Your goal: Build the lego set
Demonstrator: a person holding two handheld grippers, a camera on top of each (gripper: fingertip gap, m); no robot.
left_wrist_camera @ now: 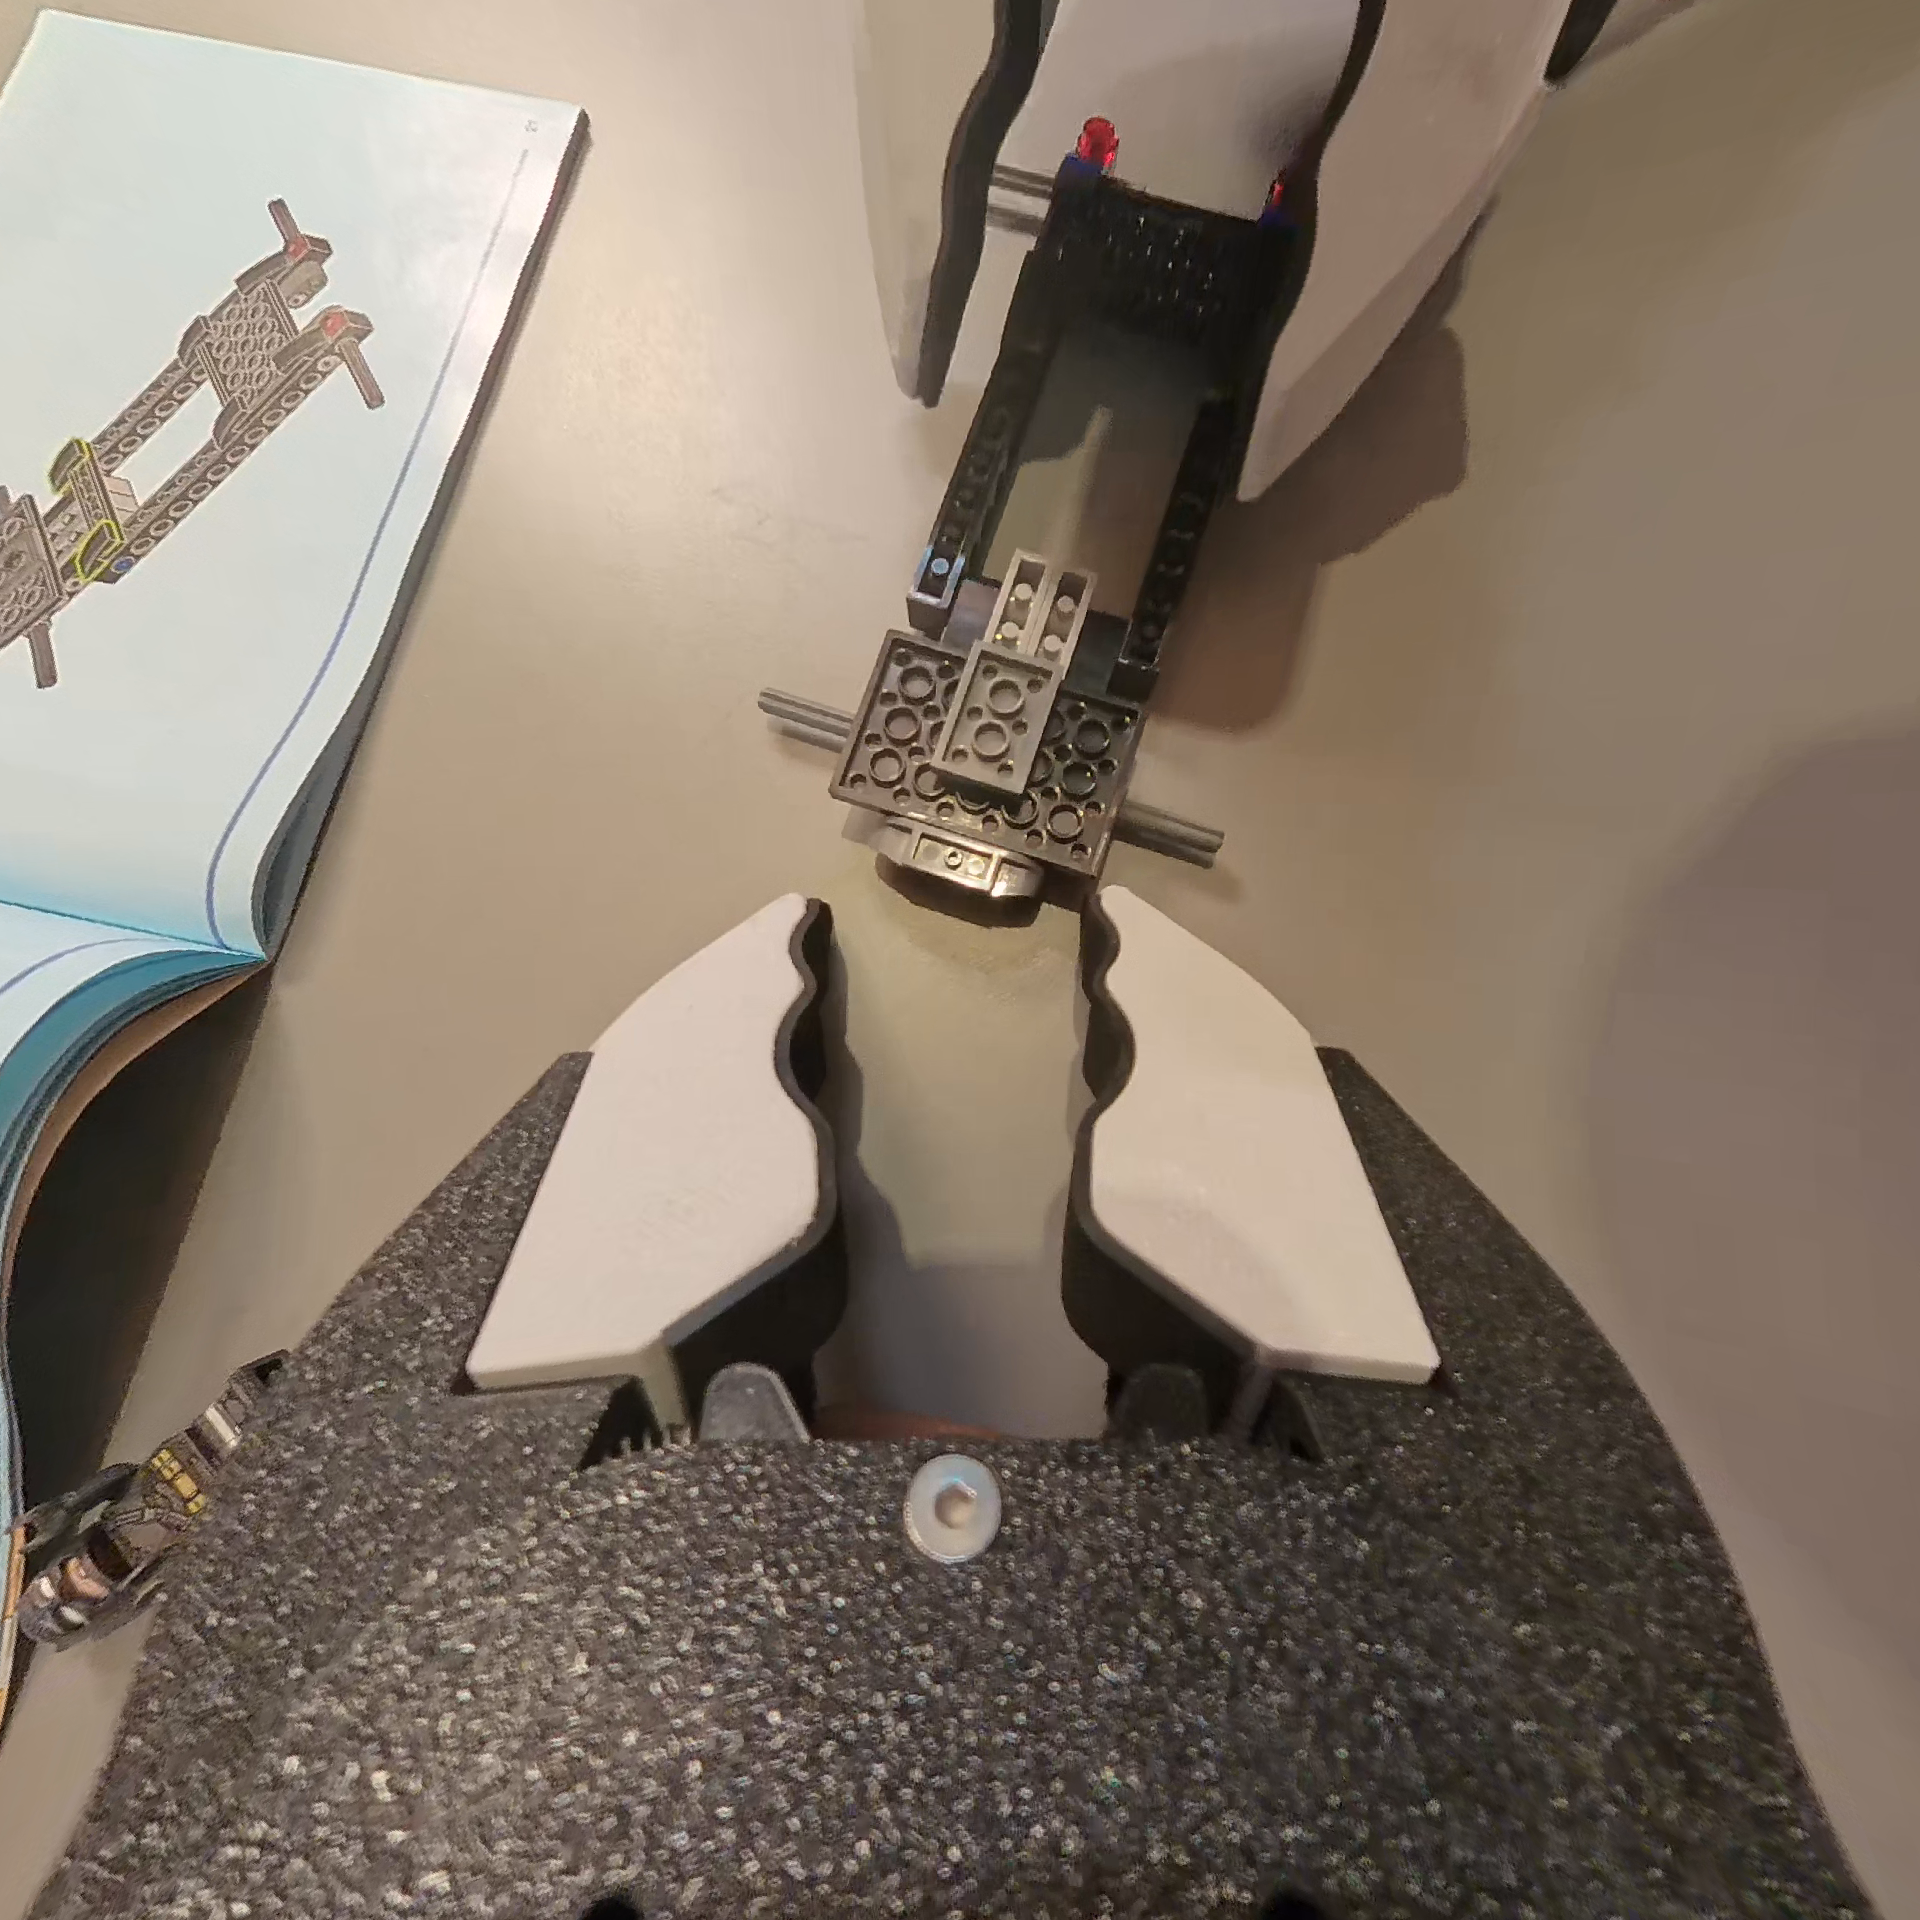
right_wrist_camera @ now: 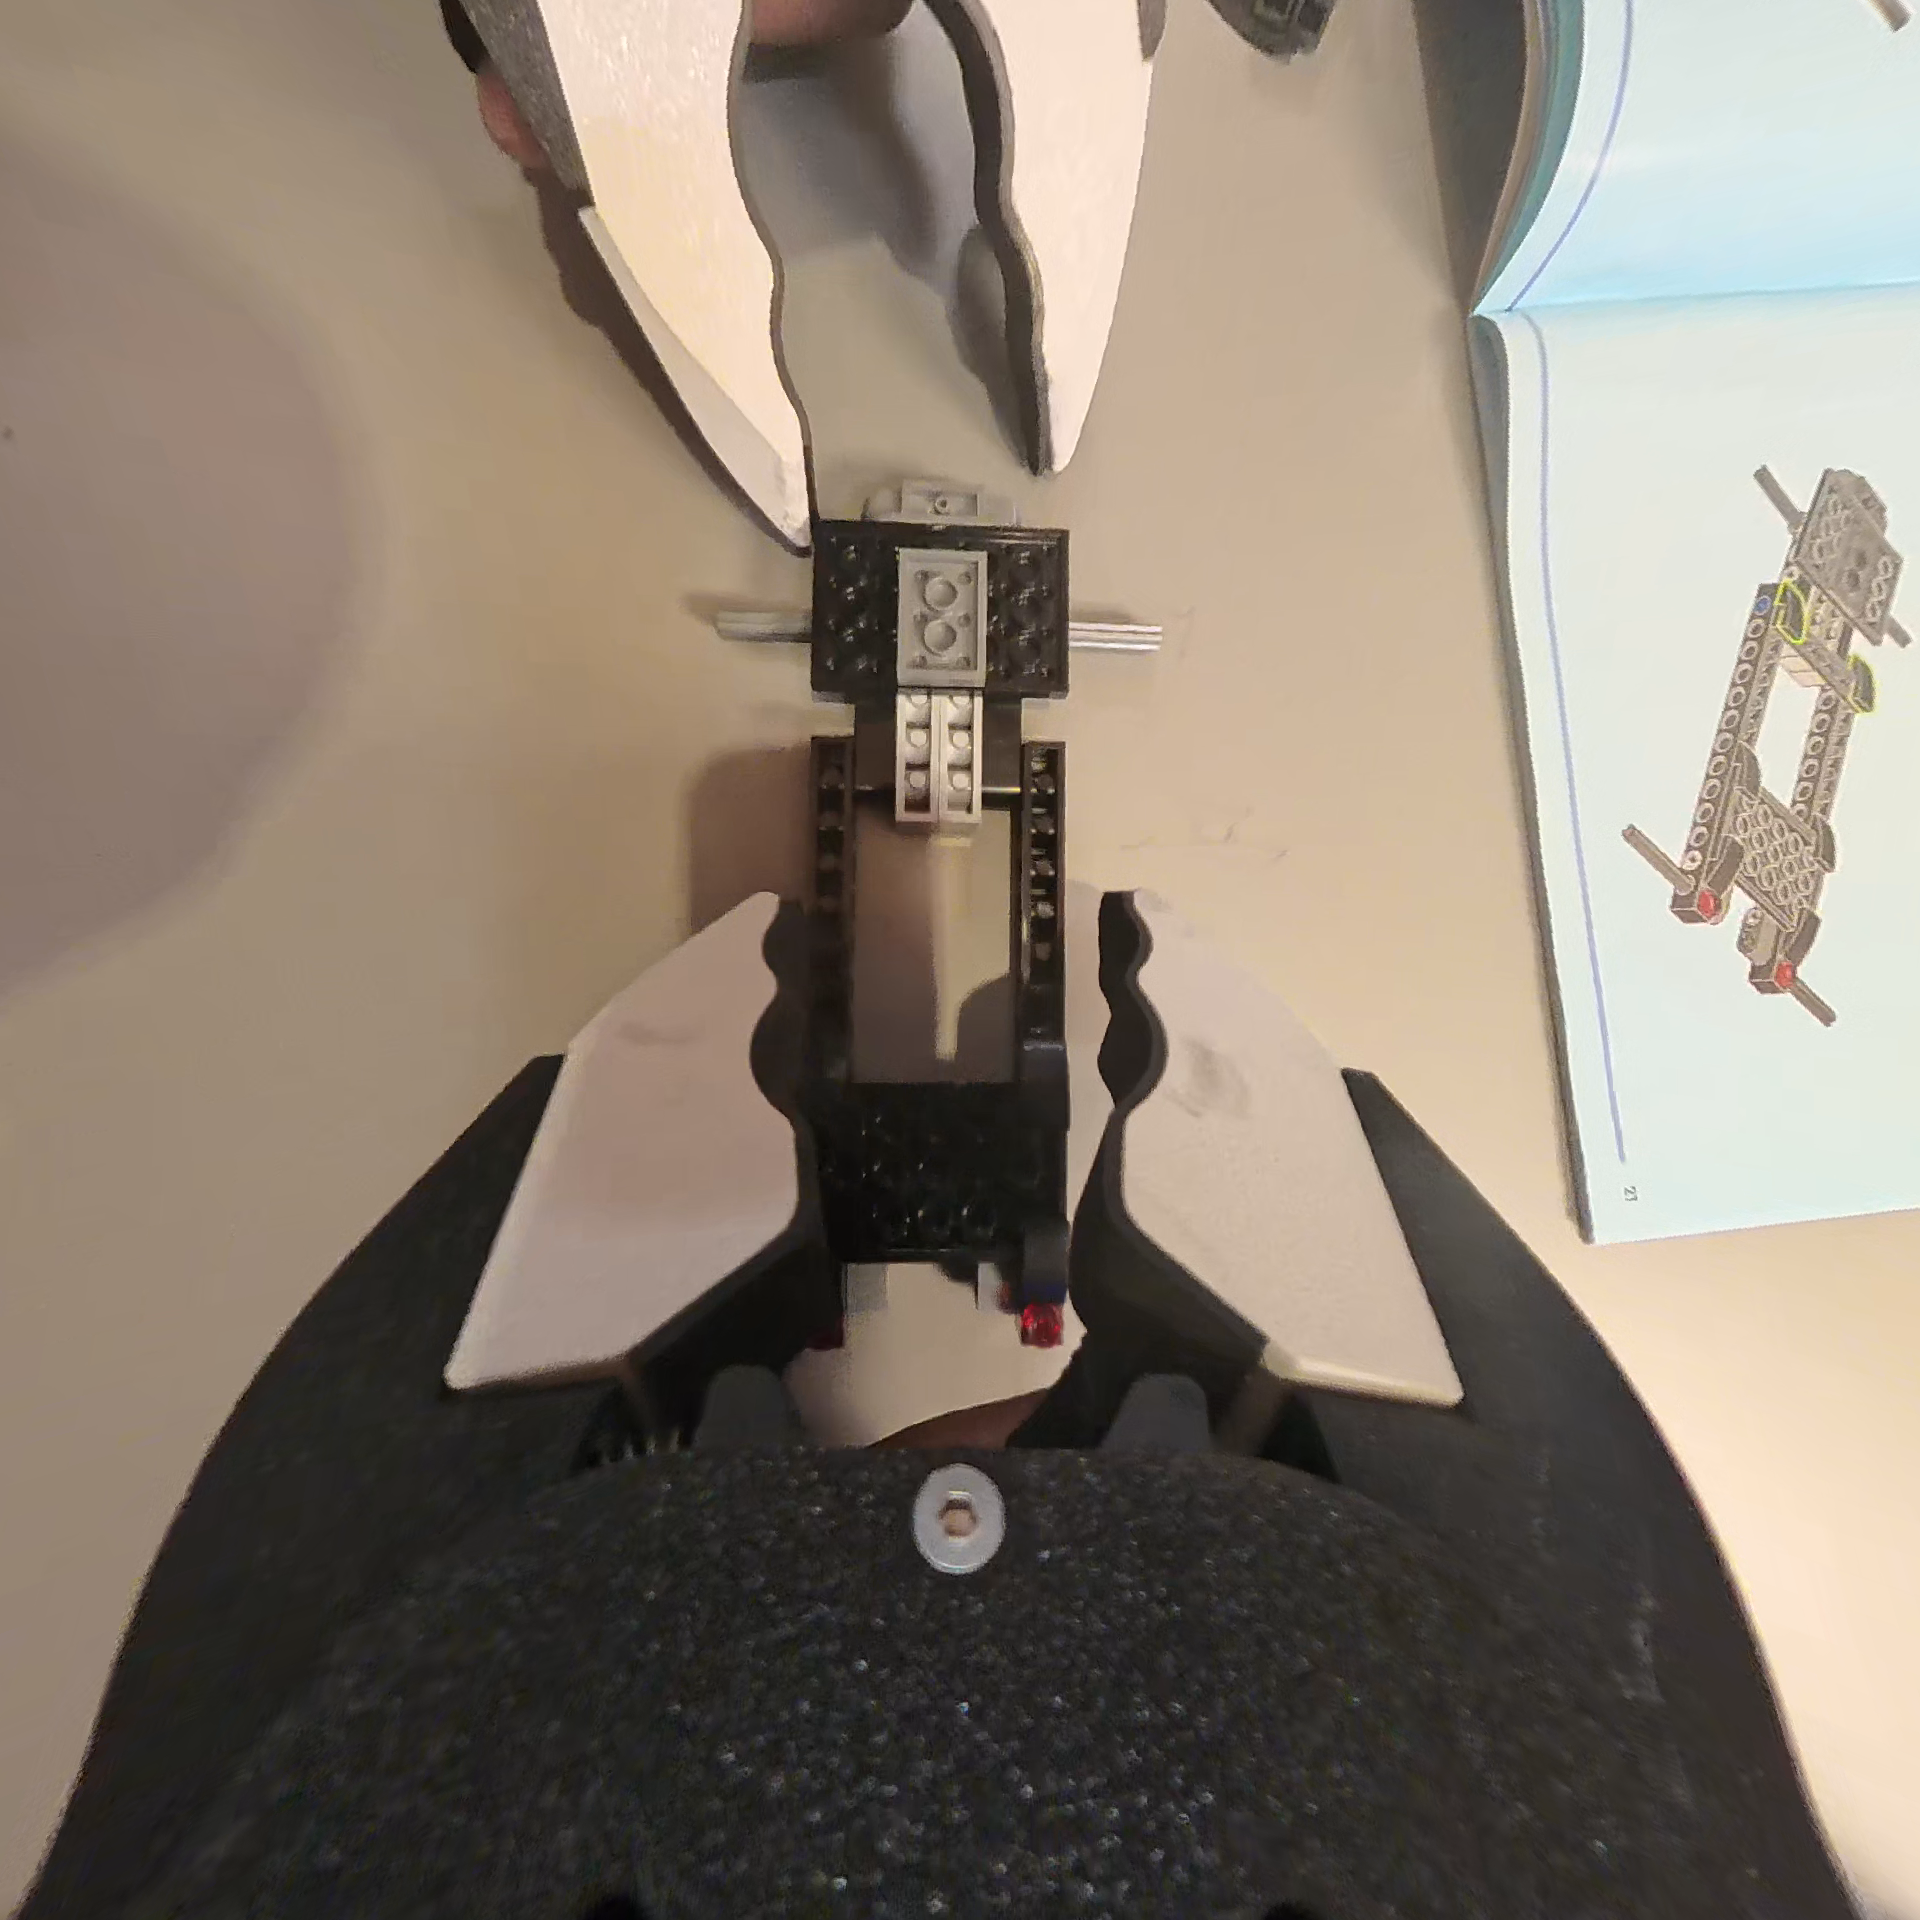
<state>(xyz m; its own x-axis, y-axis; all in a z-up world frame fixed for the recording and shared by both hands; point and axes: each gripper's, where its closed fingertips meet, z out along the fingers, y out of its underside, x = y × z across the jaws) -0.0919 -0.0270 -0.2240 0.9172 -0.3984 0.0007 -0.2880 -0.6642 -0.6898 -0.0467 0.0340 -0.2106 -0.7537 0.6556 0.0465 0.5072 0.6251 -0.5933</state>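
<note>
Beige counter under both my views, with the brick chassis lying flat beside the open instruction booklet. My right gripper straddles the chassis's red-light end, released; my left gripper waits unclenched just short of its plated end.

We find only one piece of legible printing, and it sits on the open instruction booklet. In the left wrist view the booklet lies at ten o'clock, and a small page number is printed at the one o'clock corner of its pale blue page. In the right wrist view the booklet lies at three o'clock, and we see the same page number at the page's seven o'clock corner. We see no other readable print.
</note>
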